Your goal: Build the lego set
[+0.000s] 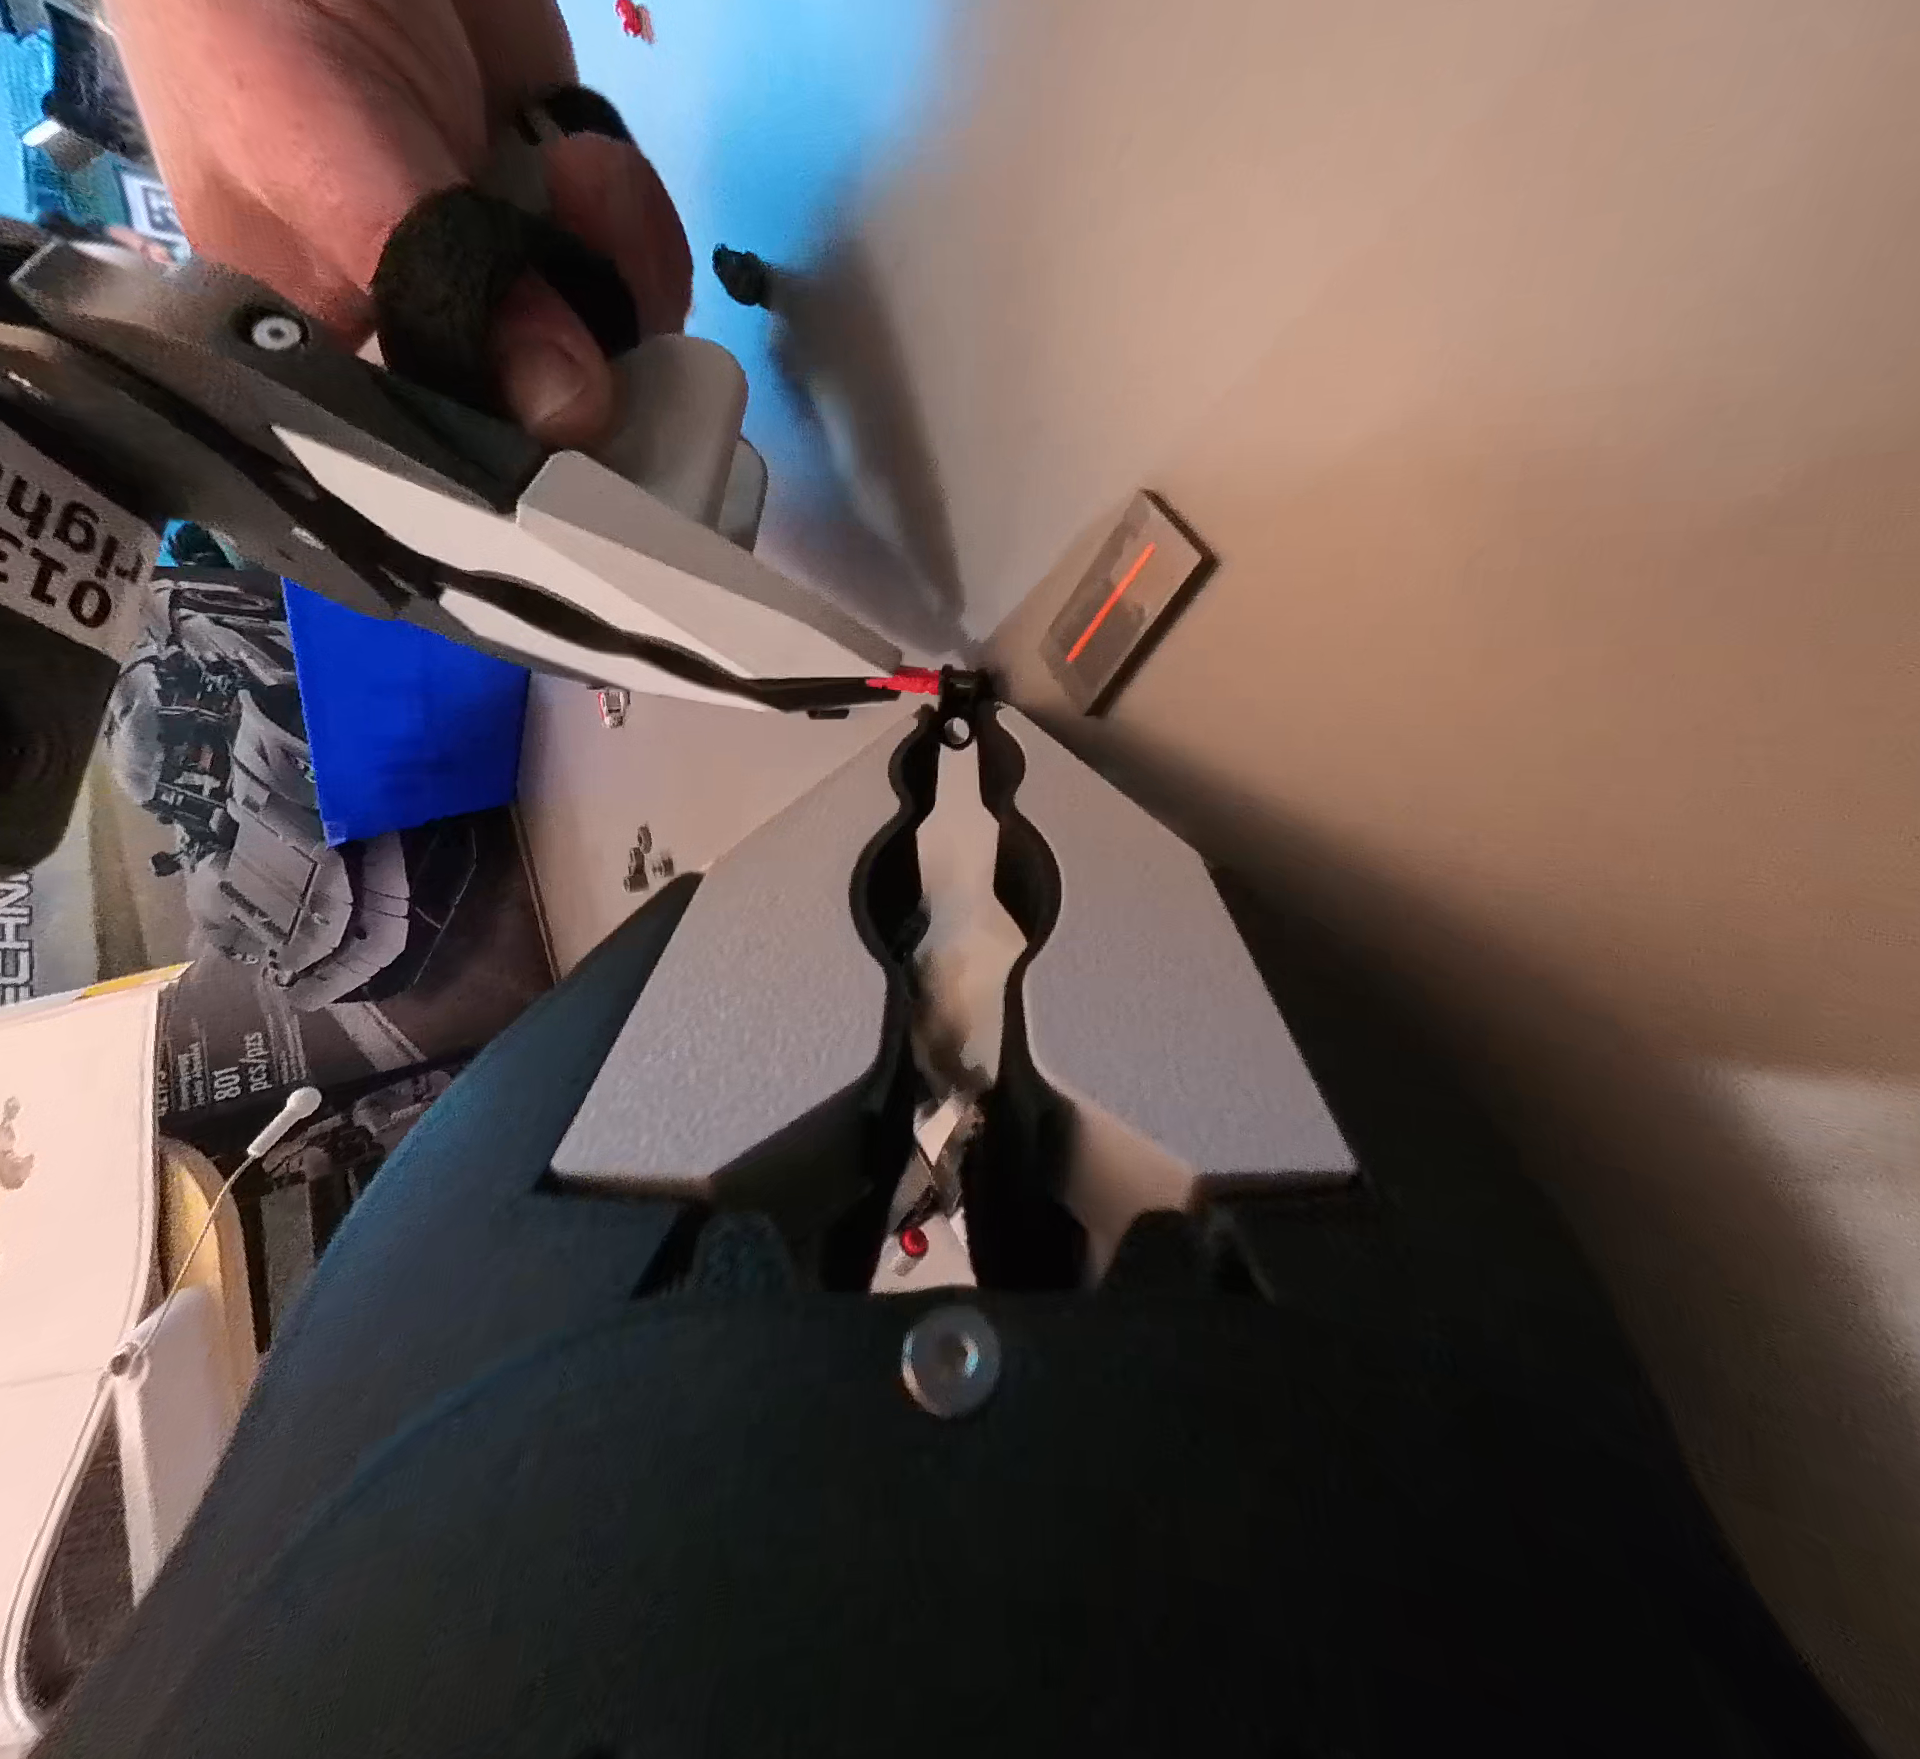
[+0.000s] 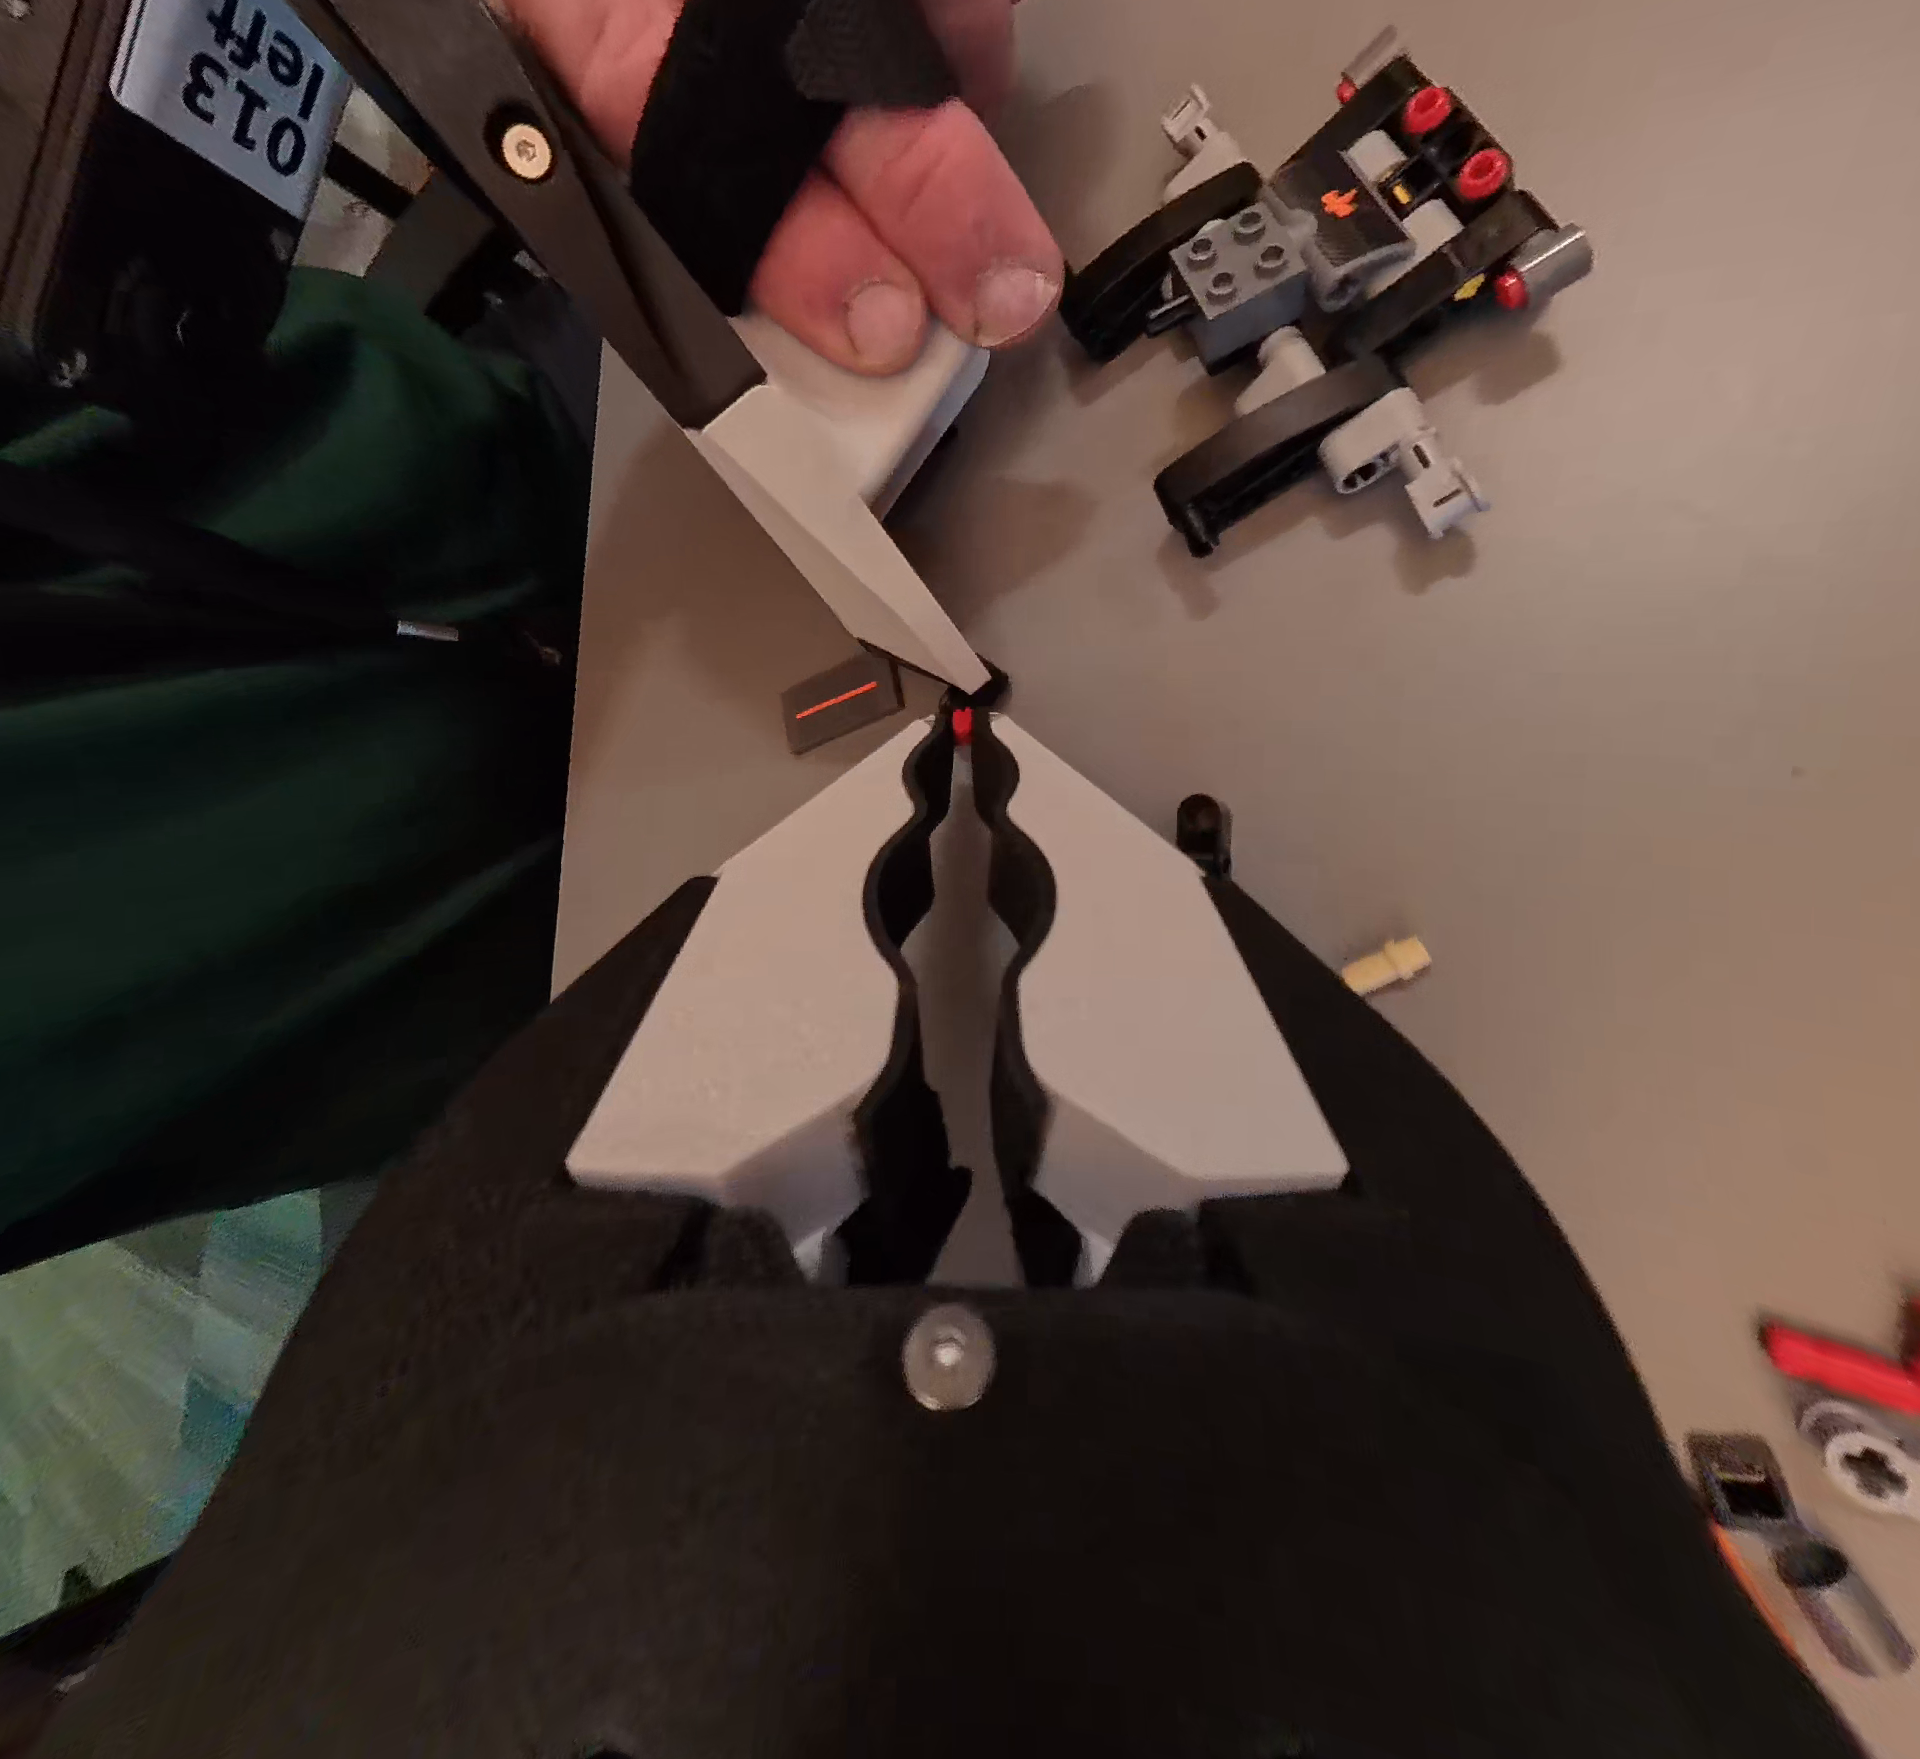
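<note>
My left gripper [image 1: 956, 724] is shut on a small black connector piece [image 1: 957, 683] at its fingertips. My right gripper [image 2: 962, 735] is shut on a small red pin [image 2: 963, 724]. The two tips meet above the table, and the red pin's end touches the black connector [image 2: 994, 686]. In the left wrist view the right gripper [image 1: 868, 683] comes in from the left with the red pin [image 1: 906, 680]. In the right wrist view the left gripper [image 2: 977, 670] comes in from the upper left. A partly built black and grey vehicle chassis [image 2: 1330, 286] lies on the table beyond.
A black tile with an orange line [image 2: 842, 701] lies just under the tips and also shows in the left wrist view [image 1: 1127, 603]. A black pin [image 2: 1200, 821], a beige pin [image 2: 1387, 966] and loose parts [image 2: 1839, 1460] lie to the right. The set's box [image 1: 260, 826] stands at the left. The tips of both grippers are at nearly the same place.
</note>
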Demonstrator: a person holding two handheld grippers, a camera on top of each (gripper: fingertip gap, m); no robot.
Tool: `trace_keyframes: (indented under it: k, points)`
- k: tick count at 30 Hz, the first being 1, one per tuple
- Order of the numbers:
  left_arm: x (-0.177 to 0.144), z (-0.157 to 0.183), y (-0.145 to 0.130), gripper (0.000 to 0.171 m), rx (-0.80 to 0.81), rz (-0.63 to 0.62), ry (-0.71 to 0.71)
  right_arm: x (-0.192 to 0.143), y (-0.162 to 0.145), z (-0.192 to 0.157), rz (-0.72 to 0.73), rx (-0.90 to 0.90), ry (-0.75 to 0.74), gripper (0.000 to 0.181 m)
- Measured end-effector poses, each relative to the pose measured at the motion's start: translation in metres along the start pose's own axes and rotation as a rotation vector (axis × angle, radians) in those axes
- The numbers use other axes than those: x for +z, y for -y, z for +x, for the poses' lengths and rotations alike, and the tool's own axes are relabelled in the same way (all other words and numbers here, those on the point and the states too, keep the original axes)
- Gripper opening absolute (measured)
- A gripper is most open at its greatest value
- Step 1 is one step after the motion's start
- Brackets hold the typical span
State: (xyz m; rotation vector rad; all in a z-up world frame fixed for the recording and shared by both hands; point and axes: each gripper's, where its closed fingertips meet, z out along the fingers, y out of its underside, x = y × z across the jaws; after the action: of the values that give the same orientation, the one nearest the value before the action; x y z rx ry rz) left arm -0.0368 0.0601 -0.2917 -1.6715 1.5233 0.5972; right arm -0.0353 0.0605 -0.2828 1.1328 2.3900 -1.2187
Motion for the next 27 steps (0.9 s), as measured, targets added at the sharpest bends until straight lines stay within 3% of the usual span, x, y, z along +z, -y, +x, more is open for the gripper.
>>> trace_keyframes:
  k: [27]
  points:
    - [0.0000, 0.0014, 0.0016, 0.006, -0.010, 0.039, -0.013, 0.0049, -0.0044, -0.0003, 0.003, -0.038, 0.046, 0.002]
